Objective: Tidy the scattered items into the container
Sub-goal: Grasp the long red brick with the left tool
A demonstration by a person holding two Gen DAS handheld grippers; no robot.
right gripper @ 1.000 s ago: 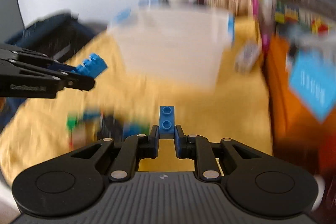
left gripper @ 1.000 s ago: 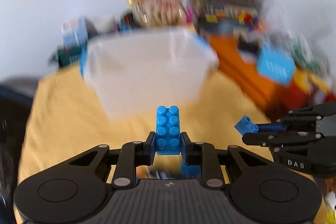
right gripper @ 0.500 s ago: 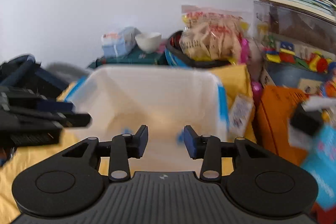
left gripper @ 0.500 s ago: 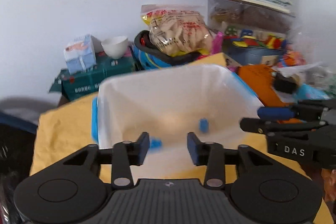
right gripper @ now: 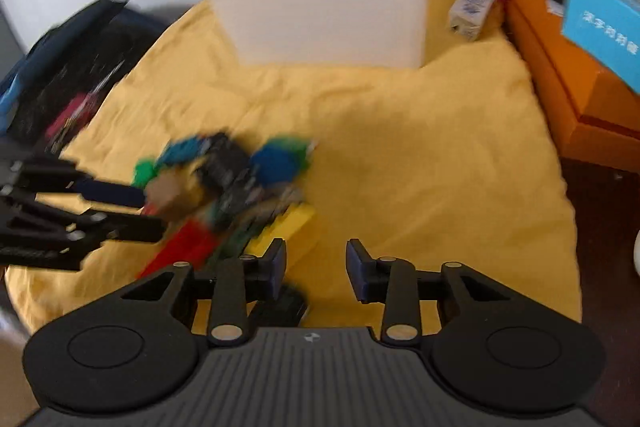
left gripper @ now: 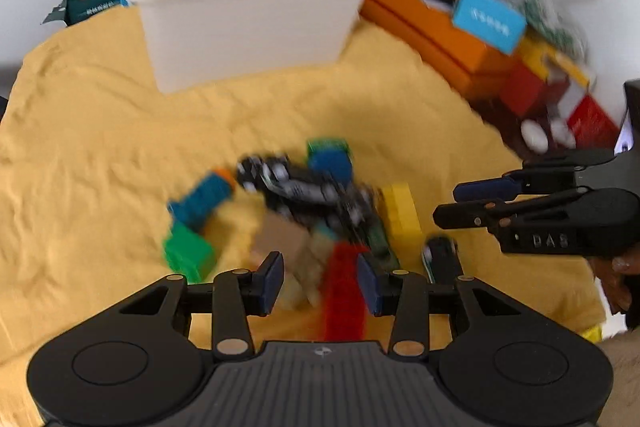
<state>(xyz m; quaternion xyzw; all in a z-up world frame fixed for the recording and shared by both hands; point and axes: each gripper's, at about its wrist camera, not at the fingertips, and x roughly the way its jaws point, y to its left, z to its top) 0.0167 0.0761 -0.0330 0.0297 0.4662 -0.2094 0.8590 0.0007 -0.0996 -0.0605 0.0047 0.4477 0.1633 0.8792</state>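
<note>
While both views show the bin (left gripper: 248, 23), only the right catches a small carton (right gripper: 470, 11).

You're looking at a yellow cloth (right gripper: 400, 147) lying ahead under your gripper, an orange box (right gripper: 560, 75) sitting right, a blue card (right gripper: 604, 27) resting on it.

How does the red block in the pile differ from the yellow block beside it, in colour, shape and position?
The red block is long and narrow, while the yellow block looks broader and stubbier. The red block lies between the left tool's open fingers, nearest that camera; the yellow block sits further right, at the pile's edge toward the right tool. Both are blurred, rest on the yellow cloth, and are still outside the white bin.
</note>
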